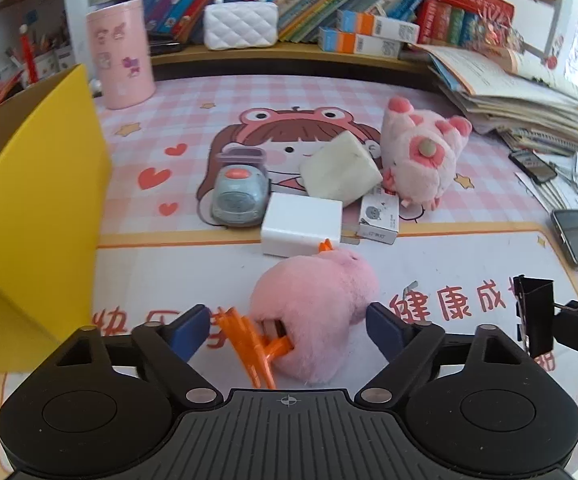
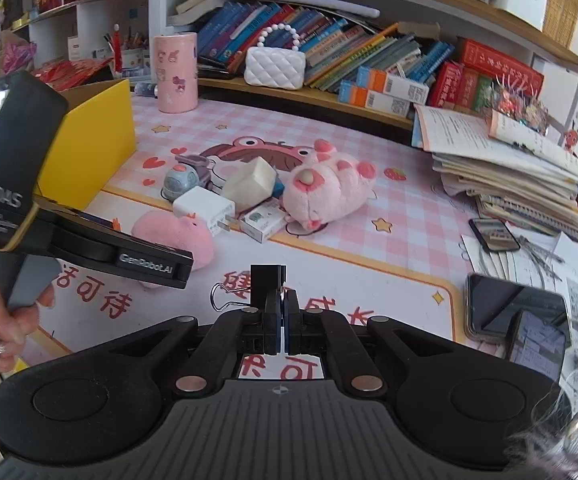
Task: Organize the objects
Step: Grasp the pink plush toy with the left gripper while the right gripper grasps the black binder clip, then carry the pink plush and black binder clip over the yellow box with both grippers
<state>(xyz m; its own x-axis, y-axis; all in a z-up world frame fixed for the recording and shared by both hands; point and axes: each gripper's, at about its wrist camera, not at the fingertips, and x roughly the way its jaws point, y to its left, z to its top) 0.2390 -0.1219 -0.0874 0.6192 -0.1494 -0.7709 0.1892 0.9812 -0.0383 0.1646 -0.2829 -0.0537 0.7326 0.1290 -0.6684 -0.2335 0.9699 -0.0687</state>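
My left gripper point(image 1: 287, 330) is open low over the mat, its blue pads point(image 1: 189, 330) on either side of a pink fluffy plush point(image 1: 321, 300) with an orange claw clip point(image 1: 253, 344) at its near end. The right pad is close to the fur and the left pad stands clear of it. In the right wrist view my right gripper point(image 2: 282, 300) is shut on a black binder clip point(image 2: 267, 282), held up above the mat. The same clip point(image 1: 535, 320) shows at the right edge of the left wrist view.
An open yellow box point(image 1: 37, 200) stands at the left. Behind the plush lie a white charger point(image 1: 301, 224), a grey toy car point(image 1: 239, 196), a beige block point(image 1: 341, 168), a small carton point(image 1: 379, 216) and a pink pig plush point(image 1: 421, 152). Books point(image 1: 521, 96) and phones point(image 1: 577, 236) crowd the right.
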